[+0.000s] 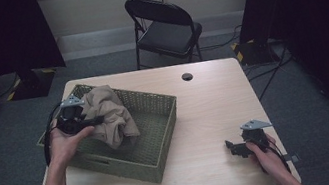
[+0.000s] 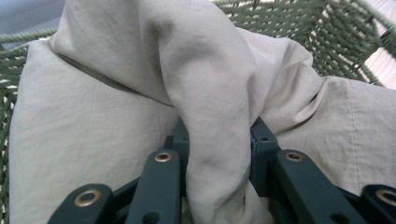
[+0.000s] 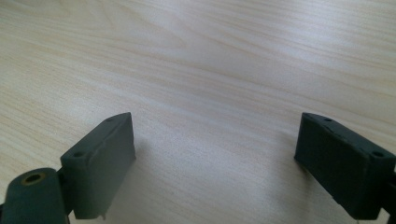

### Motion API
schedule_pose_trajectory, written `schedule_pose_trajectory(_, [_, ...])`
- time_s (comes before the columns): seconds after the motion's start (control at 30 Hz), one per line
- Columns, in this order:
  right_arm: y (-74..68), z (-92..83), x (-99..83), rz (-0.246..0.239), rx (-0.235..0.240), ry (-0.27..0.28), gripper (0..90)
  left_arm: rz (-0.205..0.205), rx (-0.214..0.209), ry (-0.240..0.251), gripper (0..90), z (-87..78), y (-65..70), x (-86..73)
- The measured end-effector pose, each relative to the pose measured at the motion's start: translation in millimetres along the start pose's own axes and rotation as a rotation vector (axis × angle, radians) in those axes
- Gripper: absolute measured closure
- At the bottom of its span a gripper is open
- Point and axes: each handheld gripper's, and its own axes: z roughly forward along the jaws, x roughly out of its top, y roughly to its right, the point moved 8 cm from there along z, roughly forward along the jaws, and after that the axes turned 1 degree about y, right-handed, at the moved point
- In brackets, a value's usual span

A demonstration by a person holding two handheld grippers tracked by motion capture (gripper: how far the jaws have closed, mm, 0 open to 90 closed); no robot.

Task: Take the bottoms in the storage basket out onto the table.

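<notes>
Fingers point(image 2: 264, 144) of my left gripper point(image 1: 87, 121) pinch a fold of beige cloth point(image 1: 111, 114) over the green basket point(image 1: 161, 146); lift slowly, clear of the rim. Right gripper point(image 1: 235, 147) rests open on the table point(image 1: 214, 99).

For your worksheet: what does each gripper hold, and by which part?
Left gripper pinches a raised fold of the beige cloth; right gripper holds nothing.

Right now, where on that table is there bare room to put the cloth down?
The table is bare between the basket and the right tool, and beyond to the far edge. Crowded: the basket's left half, where the left tool grips the cloth.
</notes>
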Motion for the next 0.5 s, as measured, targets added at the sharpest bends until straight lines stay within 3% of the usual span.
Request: schedule_pose_trajectory(0.5, [-0.1, 0.0, 0.0, 0.0, 0.0, 0.0, 11.0, -0.028, -0.005, 0.107, 71.3, -16.0, 0.9, 9.4])
